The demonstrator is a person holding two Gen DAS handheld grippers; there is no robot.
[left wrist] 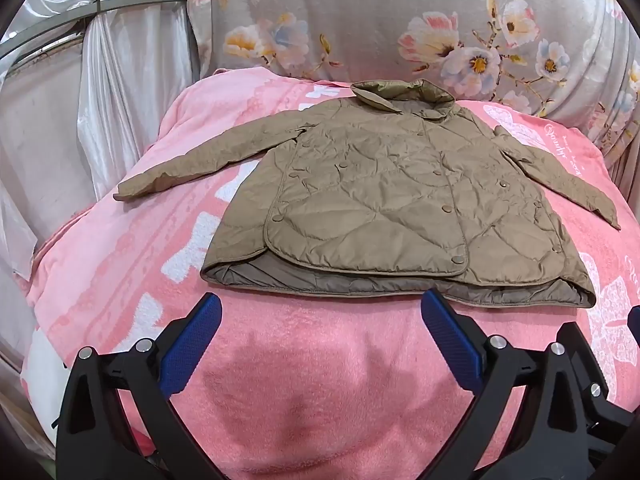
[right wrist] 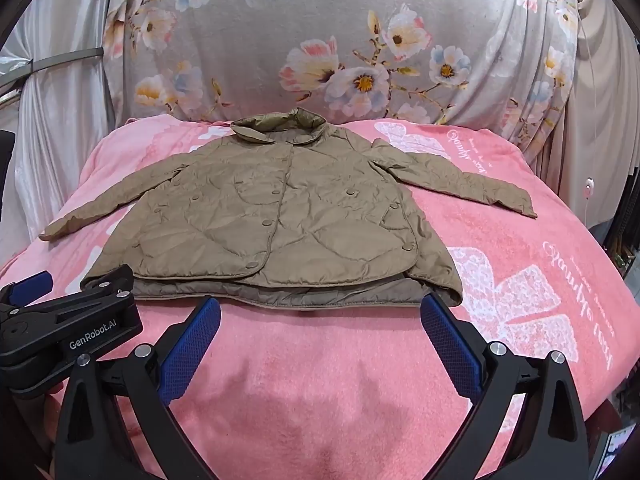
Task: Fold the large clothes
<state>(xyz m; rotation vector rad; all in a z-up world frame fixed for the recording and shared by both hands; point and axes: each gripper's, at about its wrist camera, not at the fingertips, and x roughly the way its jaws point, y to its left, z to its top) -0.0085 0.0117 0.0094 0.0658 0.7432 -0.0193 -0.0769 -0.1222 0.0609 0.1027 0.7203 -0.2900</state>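
1. Left wrist view: our left gripper (left wrist: 320, 320) hovers just short of the jacket (left wrist: 384, 200) hem, its blue pads spread wide with nothing between them, tilted down toward the cloth.
2. We see the quilted tan jacket lying front-up and buttoned on the pink blanket (left wrist: 304, 392), collar toward the floral cushion (left wrist: 400, 20). Both sleeves are spread out to the sides (laid flat, we judge, so the folds can be made cleanly).
3. Left of the jacket, its left-hand sleeve (left wrist: 180, 172) reaches toward the white curtain (left wrist: 120, 80); folding has not begun.
4. Right of the jacket hem in the right wrist view, our right gripper (right wrist: 320, 320) also stands agape and empty, near the hem's right corner.
5. We judge both grippers are placed side by side at the hem to take a sleeve or edge next.
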